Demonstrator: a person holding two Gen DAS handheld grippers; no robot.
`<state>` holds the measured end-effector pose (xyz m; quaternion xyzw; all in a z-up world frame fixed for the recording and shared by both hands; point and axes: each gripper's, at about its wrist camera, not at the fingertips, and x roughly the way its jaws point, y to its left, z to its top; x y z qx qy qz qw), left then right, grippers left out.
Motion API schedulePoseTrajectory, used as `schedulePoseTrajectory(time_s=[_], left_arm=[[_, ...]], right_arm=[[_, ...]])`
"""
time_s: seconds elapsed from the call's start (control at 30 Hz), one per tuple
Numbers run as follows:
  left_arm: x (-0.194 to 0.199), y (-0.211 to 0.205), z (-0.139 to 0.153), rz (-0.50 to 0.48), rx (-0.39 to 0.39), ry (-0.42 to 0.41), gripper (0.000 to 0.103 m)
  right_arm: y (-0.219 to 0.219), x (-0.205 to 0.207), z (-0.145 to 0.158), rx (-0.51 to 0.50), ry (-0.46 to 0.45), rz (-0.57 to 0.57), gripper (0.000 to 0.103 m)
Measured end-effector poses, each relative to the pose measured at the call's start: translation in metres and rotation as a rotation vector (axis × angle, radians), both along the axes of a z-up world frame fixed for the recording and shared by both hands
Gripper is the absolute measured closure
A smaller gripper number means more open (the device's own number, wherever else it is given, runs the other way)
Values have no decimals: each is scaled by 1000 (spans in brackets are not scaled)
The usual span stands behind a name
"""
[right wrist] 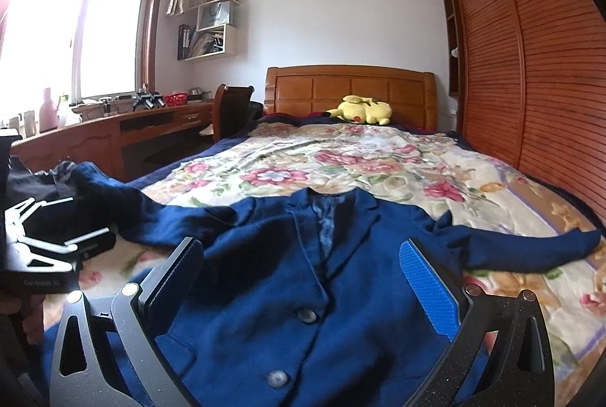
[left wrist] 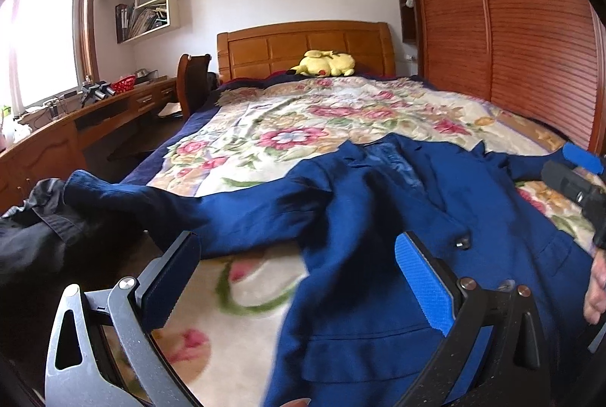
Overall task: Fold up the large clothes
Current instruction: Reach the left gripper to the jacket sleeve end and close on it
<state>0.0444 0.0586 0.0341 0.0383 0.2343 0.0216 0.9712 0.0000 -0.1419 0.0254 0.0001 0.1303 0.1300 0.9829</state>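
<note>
Blue jacket (right wrist: 288, 278) spread front-up on the floral blanket (right wrist: 360, 157) near the foot of the bed, collar toward the headboard (right wrist: 350, 91), both sleeves out to the sides, two buttons visible down the front. Left gripper (left wrist: 299, 274) released, fingers wide apart, nothing between them, hovering over the jacket's left side by the sleeve. Right gripper (right wrist: 303, 278) also released, fingers spread over the jacket's chest, no cloth pinched. Dark clothes (left wrist: 34, 229) piled at the left edge of the bed, touching the sleeve end. Yellow plush toy (right wrist: 361, 109) by the headboard.
</note>
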Motion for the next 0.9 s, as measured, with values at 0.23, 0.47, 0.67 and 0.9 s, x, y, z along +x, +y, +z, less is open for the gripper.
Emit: schedulePoseTrajectory(time_s=[0.23,0.47,0.67,0.9], left_arm=[[21,35,-9,41,20,51,0],[41,69,-14,91,64,92,0],[59,105,-21,151,44,107,0],[91,131,-28,172,20,164,16]], right_arm=[[6,41,-4,43,80,76,0],[9,63,-1,4,99,92,0],[16,82,-10,-33,133,128,0],[26,92,-4,-55,179,162,0]])
